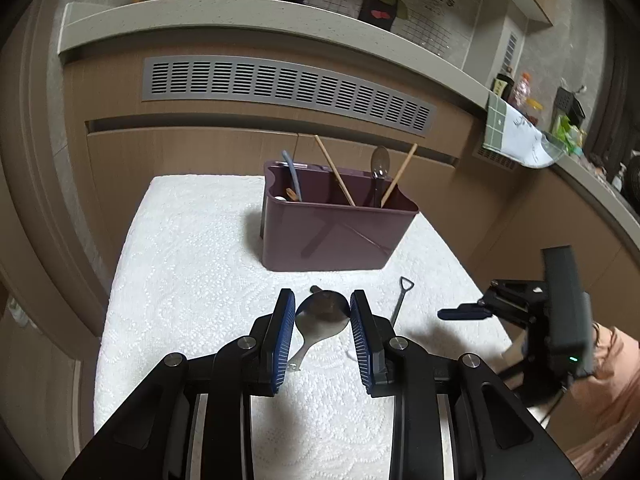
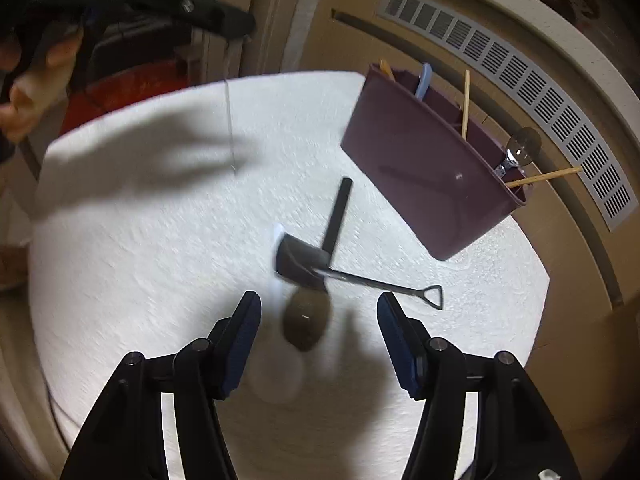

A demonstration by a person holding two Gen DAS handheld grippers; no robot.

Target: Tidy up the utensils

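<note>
Organizer (image 1: pixel 332 236) beyond spoon (image 1: pixel 322 314), shovel-handled utensil (image 1: pixel 400 300)

Left gripper (image 1: pixel 322 312) jaws narrow; right gripper (image 2: pixel 319 312) wide — tilted down.

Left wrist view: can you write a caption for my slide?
Left hand-held gripper frames a metal spoon on the white cloth, purple utensil holder behind.
</note>
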